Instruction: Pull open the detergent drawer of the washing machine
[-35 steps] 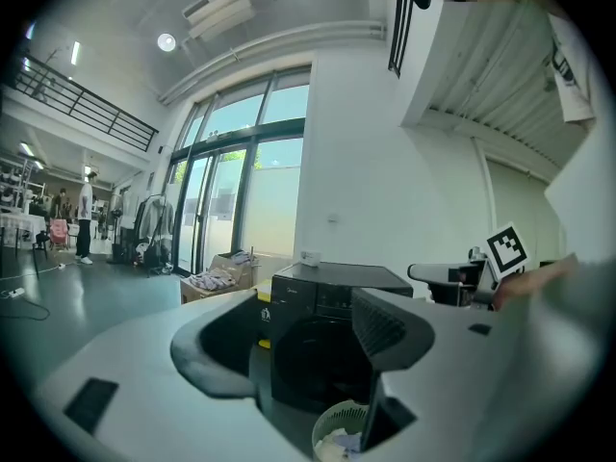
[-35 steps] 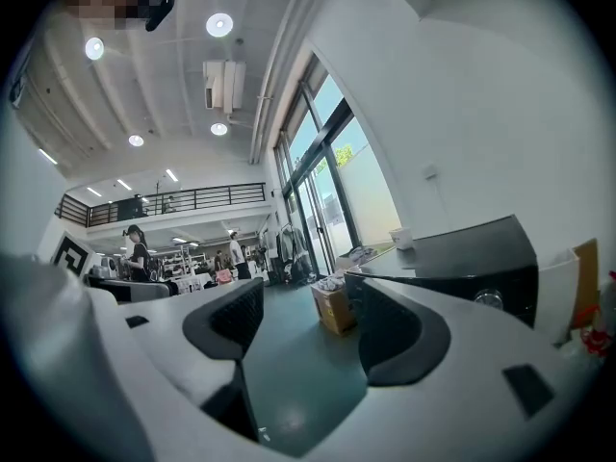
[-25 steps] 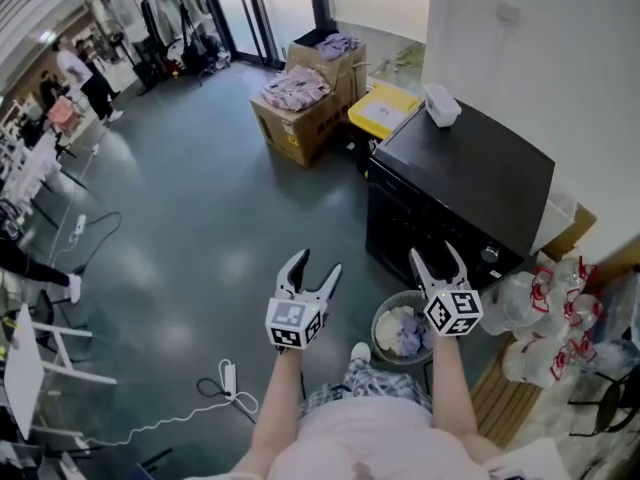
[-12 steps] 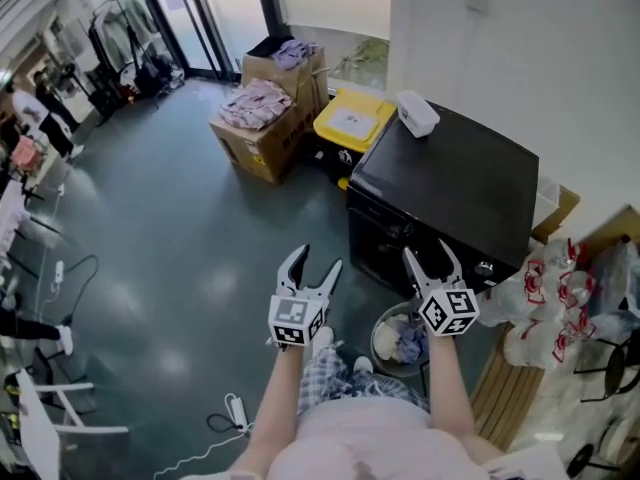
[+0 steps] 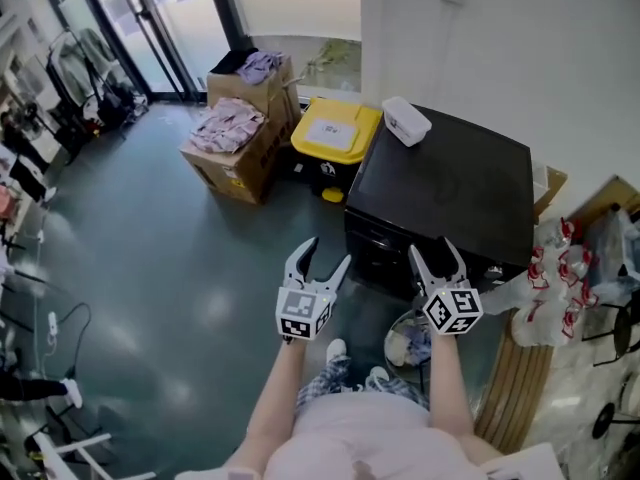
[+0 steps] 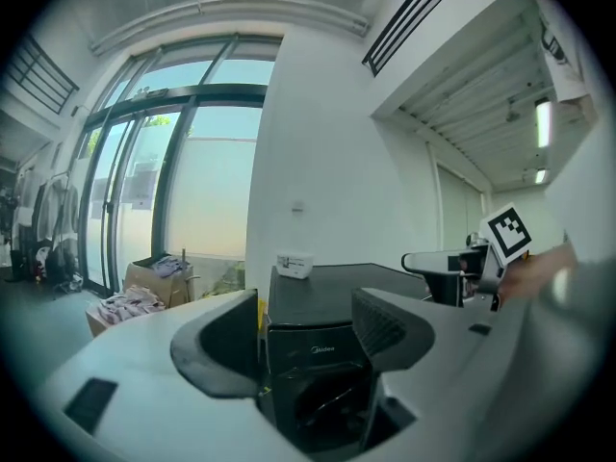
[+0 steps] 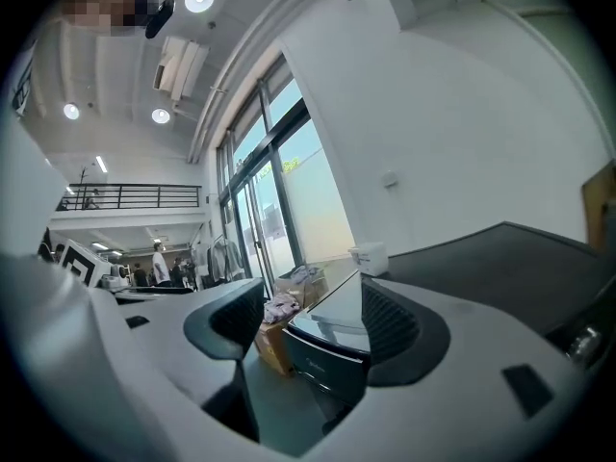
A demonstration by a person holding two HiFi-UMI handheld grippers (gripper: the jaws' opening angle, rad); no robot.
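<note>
Open floor [image 5: 170, 258] lies left of my left gripper [image 5: 327, 253]. Washing machine [image 5: 440, 193] front is reachable. Laundry basket [image 5: 405, 343] sits under my right gripper [image 5: 433, 250]; bags [image 5: 560, 278] crowd the right.

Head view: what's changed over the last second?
The person stepped toward the washing machine; cardboard boxes and yellow bin slid left in view; left tongs edged right. Nothing grasped or released. Unchanged: both it and the right tongs open, empty; white box atop the machine.
</note>
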